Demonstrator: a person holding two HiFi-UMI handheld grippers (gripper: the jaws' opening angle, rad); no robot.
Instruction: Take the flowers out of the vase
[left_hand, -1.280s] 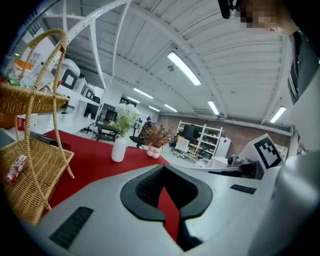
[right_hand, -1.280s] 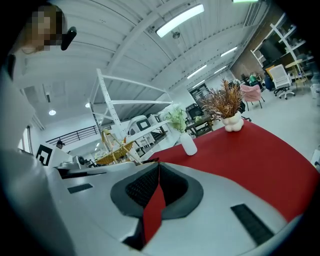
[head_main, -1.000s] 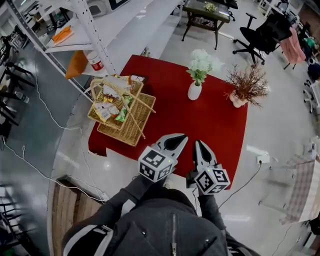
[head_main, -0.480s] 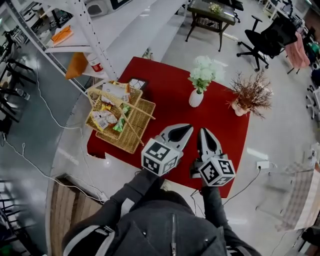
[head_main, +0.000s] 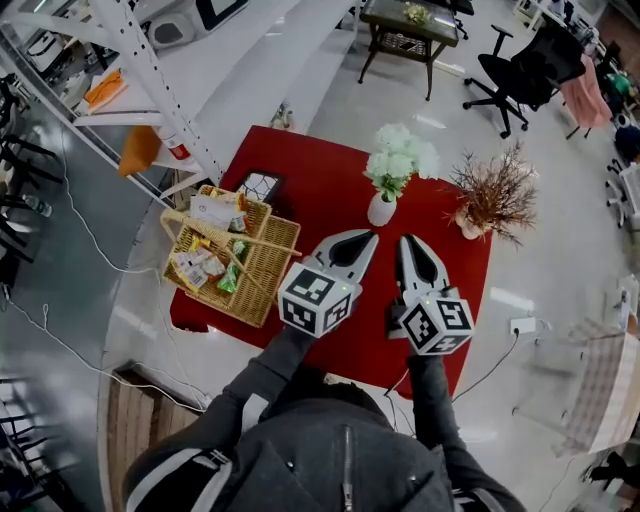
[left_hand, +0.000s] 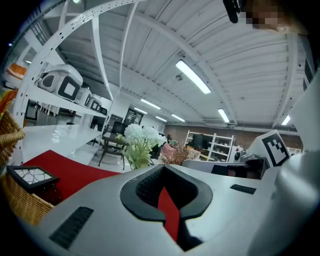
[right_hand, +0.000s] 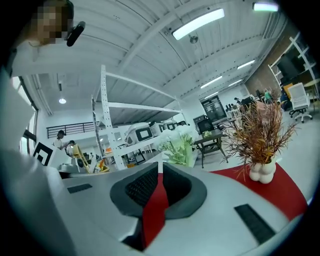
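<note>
Both grippers had advanced over the red mat: left gripper and right gripper, jaws together, nothing between. Wicker basket of packets sat at the mat's left edge. White flowers stood in the white vase just beyond the tips; a dried-twig pot stood to their right. Beyond lay pale glossy floor, a shelving rack and an office chair.

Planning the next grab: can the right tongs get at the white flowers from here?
Probably yes: only bare red cloth lies between the shut right tongs and the white flowers; the dried plant stands aside.
</note>
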